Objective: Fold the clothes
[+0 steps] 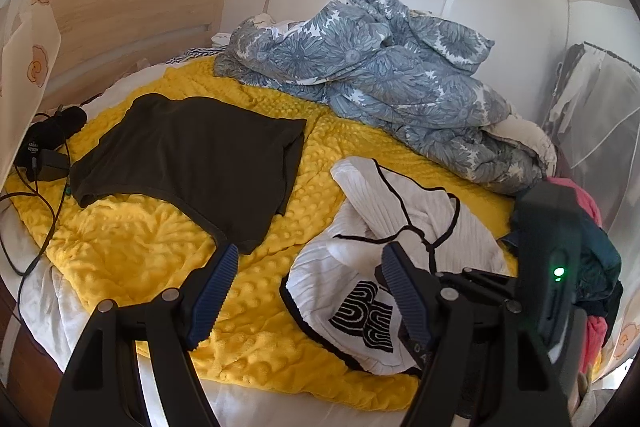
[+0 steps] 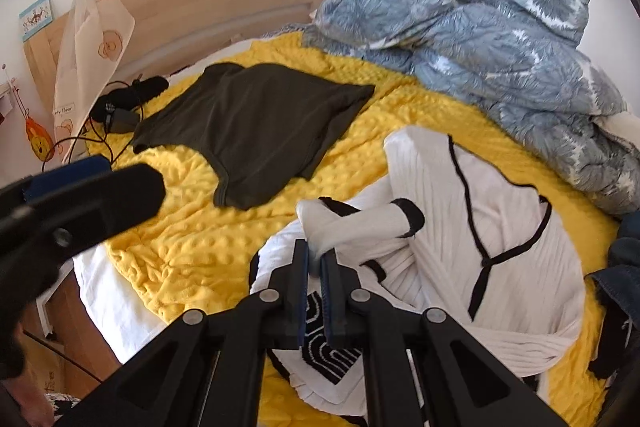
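Observation:
A crumpled white ribbed garment with black trim [image 1: 420, 223] lies on the yellow blanket [image 1: 132, 247], at right in the left wrist view; it also shows in the right wrist view [image 2: 508, 247]. A dark olive shirt [image 1: 192, 159] lies folded flat to its left, also in the right wrist view [image 2: 256, 123]. My left gripper [image 1: 308, 267] is open and empty above the blanket between the two garments. My right gripper [image 2: 316, 255] is shut on a white sleeve with a black cuff [image 2: 360, 227] of the white garment, lifting it slightly.
A blue flowered duvet [image 1: 384, 79] is heaped at the back of the bed. Dark and pink clothes [image 1: 596, 247] are piled at the right edge. A black charger and cables [image 1: 44, 155] lie at the left by the wooden headboard [image 1: 128, 15].

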{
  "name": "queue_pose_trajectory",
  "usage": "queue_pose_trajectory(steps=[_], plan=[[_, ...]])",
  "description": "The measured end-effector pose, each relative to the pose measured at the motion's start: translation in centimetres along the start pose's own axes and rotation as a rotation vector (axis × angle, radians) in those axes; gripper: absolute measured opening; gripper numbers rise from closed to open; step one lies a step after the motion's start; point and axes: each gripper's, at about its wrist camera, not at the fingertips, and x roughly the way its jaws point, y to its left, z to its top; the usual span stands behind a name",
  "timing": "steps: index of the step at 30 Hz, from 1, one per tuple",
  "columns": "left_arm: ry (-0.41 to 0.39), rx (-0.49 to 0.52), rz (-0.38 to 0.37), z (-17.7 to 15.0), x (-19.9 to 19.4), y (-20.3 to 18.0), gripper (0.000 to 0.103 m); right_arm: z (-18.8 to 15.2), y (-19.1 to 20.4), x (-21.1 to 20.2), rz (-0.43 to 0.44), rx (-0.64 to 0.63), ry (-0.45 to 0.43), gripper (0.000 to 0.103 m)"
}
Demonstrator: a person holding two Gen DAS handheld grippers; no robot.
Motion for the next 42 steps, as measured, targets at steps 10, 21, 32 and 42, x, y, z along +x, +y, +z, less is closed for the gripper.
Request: queue_pose_trajectory(steps=[10,21,32,42], plan=[[0.018,0.02,0.009,-0.2,0.5,-0.5,0.077,-0.9,-0.3,1.5,0.051,0.022,0.073,0.007],[0.024,0.03,0.008,-0.2,1.0,-1.3,0.077,-1.5,-1.3,-0.5,0.066,0.044,0.051,0.057],[0.039,0.155,0.055,-1.0,2.2,-4.4,0.077,-3.5,-6.6,-5.5,-0.014,0.117,0.017,0.057],[0.112,0.322,0.068,-2.7,5.1,-8.6,0.077,-8.8,-16.4,-10.4,-0.149,0.308,0.012,0.057]])
